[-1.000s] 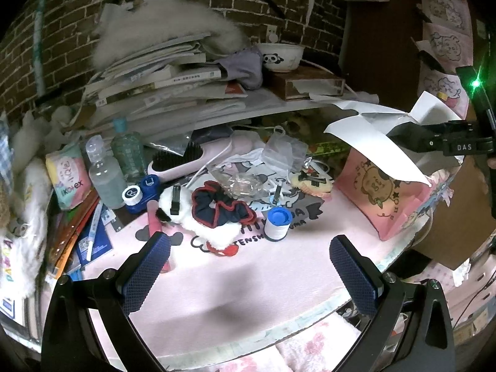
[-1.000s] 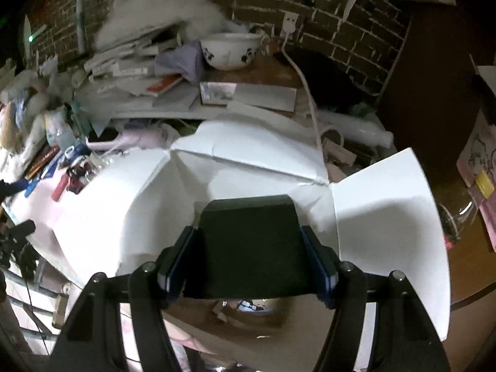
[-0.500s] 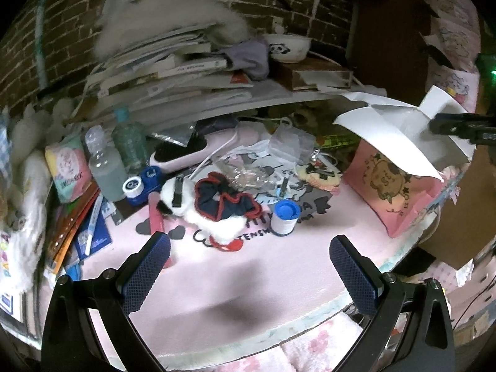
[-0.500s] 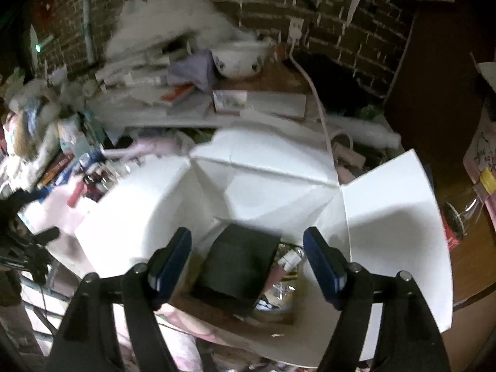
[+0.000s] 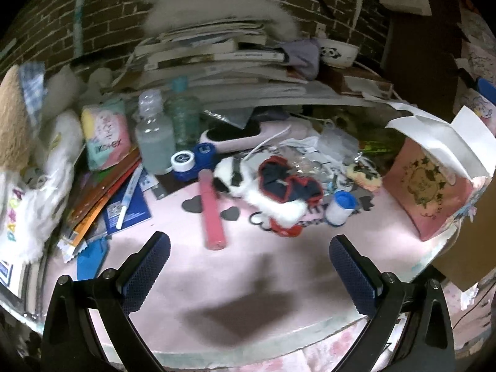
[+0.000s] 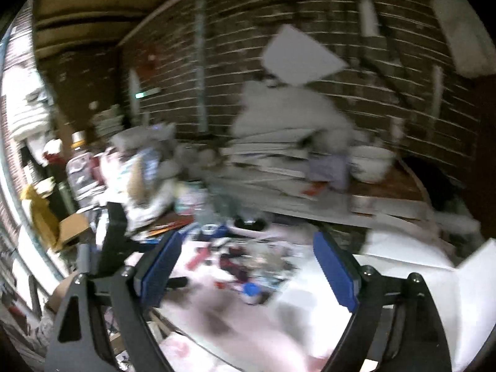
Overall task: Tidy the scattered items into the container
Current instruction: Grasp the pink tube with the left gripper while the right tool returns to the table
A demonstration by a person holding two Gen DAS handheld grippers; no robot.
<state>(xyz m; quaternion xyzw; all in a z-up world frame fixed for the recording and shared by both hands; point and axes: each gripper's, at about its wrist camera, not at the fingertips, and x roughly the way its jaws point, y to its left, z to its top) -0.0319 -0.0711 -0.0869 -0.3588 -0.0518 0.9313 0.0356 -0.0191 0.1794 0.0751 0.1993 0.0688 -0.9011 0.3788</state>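
1. Right gripper (image 6: pixel 246 268) has swung off the pink box (image 5: pixel 431 192). A second ago it clamped a black block over the box's open top; half a second ago the block sat loose between parting pads; now nothing is between them and the jaws are opening.
2. Right wrist view is heavily blurred. Behind the pads: pink tabletop (image 6: pixel 235 319) with the scattered clutter, white box flap (image 6: pixel 471 282) at lower right.
3. Box interior is not visible in either current view, so contents can't be confirmed.
4. Left gripper (image 5: pixel 248 274) sits lower and nearer the clutter than before, jaws wide, empty, above bare pink mat (image 5: pixel 248 266).
5. Box stands at the mat's right edge, white flaps (image 5: pixel 446 133) raised, well apart from the left gripper.
6. Still loose on the mat:
   - pink tube (image 5: pixel 211 210), just ahead of the left pad
   - blue-capped white roll (image 5: pixel 339 207)
   - navy and red scrunchie (image 5: pixel 288 183) on a white fluffy item (image 5: pixel 279 207)
   - blue lens case (image 5: pixel 193 161)
7. Two clear bottles (image 5: pixel 155 142) upright behind the lens case, liquid inside.
8. White bowl (image 5: pixel 338 52) on the rear stack; contents can't be seen.
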